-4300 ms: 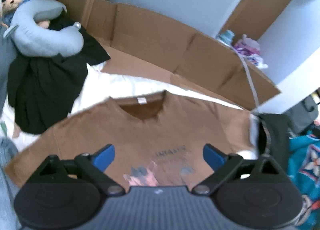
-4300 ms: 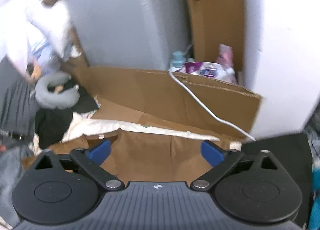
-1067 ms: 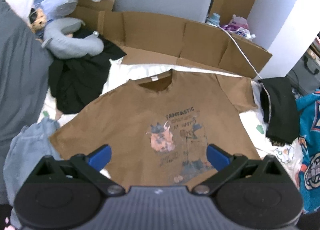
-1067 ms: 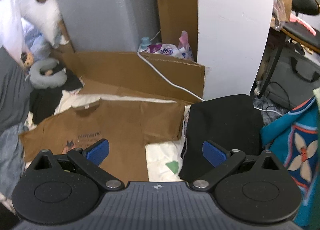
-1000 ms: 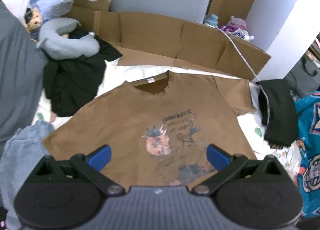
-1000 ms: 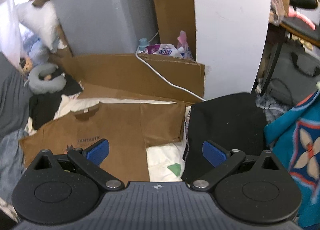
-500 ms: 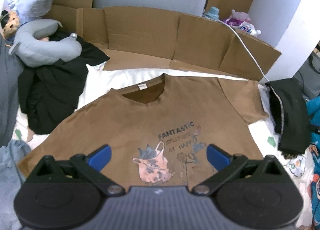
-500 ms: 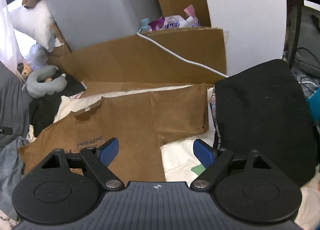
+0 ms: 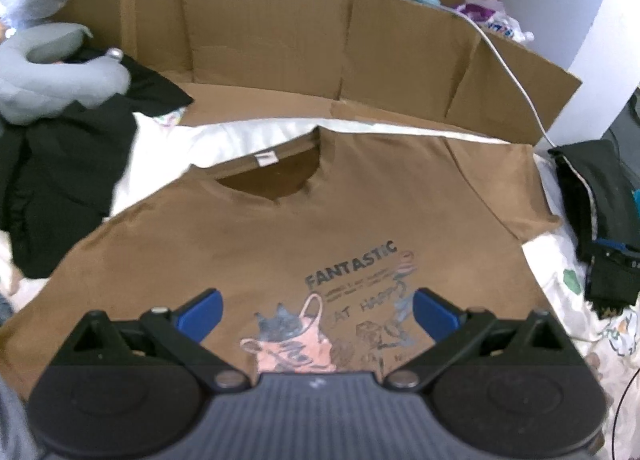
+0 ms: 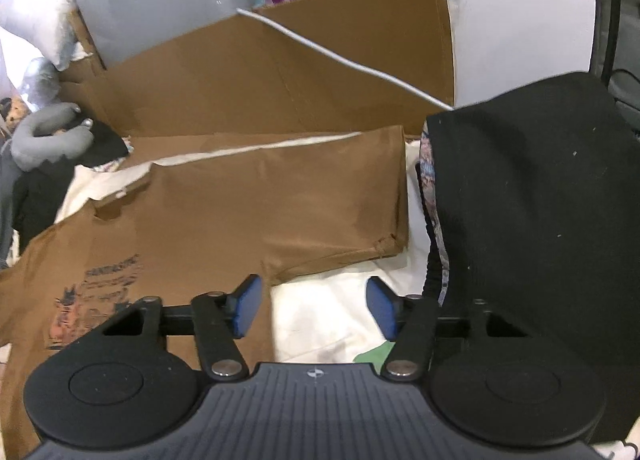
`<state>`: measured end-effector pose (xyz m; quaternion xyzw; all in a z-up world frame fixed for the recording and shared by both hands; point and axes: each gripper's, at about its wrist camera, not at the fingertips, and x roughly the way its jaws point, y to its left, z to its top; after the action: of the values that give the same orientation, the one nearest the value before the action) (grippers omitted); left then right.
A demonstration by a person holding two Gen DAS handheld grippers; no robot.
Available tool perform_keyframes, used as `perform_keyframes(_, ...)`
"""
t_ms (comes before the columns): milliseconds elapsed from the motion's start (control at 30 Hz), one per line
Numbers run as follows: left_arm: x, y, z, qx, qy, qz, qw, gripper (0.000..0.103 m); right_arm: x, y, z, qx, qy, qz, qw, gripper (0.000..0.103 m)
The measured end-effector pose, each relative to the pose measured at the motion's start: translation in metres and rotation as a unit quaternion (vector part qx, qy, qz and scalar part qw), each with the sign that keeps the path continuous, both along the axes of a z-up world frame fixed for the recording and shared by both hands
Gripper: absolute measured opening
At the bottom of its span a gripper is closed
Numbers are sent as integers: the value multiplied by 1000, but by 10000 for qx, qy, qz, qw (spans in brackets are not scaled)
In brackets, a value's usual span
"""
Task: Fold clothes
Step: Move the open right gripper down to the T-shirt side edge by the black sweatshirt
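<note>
A brown T-shirt (image 9: pixel 320 219) with a printed "FANTASTIC" picture lies spread flat, front up, on a white sheet (image 9: pixel 224 135). My left gripper (image 9: pixel 318 314) hangs open above the print, jaws wide, nothing between them. In the right wrist view the same brown T-shirt (image 10: pixel 248 203) shows its right sleeve (image 10: pixel 340 195). My right gripper (image 10: pixel 314 306) is low over the white sheet just below that sleeve, beside the shirt's side edge. Its jaws are closing and only bare sheet lies between them.
Flattened cardboard (image 9: pixel 320 51) stands behind the shirt with a white cable (image 9: pixel 516 75) over it. A black garment (image 9: pixel 60 163) and a grey neck pillow (image 9: pixel 48 71) lie at the left. A folded black garment (image 10: pixel 540 219) sits at the right, close to my right gripper.
Both grippers have come down towards the shirt, which now looks larger. The right gripper's jaws have narrowed from wide to about half. The shirt itself has not moved.
</note>
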<state>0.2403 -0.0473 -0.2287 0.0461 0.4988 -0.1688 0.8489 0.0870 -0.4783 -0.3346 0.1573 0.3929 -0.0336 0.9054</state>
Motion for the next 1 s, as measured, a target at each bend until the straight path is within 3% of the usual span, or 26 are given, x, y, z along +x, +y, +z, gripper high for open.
perform_keyframes(300, 34, -39, -44, -127, 100, -208, 9997, 98, 14, -9, -14, -361, -72, 32, 9993, 47)
perform_keyframes(433, 41, -62, -54, -496, 33, -241, 9985, 94, 26, -18, -17, -443, -127, -268, 9986, 35)
perform_keyframes(633, 35, -102, -66, -884, -36, -480, 9949, 92, 41, -26, -18, -543, -562, -789, 9938, 32)
perform_keyframes(1000, 30, -115, -91, -1019, 165, -475, 9935, 92, 68, -10, -53, -991, -138, -836, 9915, 26)
